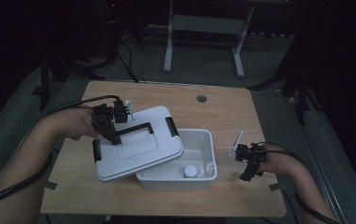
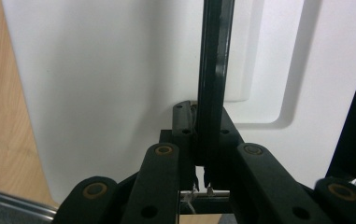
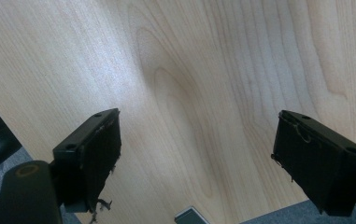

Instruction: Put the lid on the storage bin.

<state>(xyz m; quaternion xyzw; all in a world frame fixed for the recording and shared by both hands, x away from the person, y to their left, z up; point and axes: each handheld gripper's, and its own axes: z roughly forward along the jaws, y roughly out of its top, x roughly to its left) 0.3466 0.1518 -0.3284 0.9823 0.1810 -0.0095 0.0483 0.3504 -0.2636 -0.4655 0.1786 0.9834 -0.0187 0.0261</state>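
Lid (image 1: 140, 142): white, long axis diagonal, tilted across bin (image 1: 199, 179). Left gripper (image 1: 112, 135) clamps black handle (image 2: 215, 70) (jaws closed). Right gripper (image 1: 246, 170): jaws apart, empty.

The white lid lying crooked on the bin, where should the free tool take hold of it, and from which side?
Probably the black clip at the lid's far right end, coming in from the right. That end juts over the open bin and faces the open right tool, while the left tool is shut on the black handle. A second hold at that end would help steady the tilted lid.
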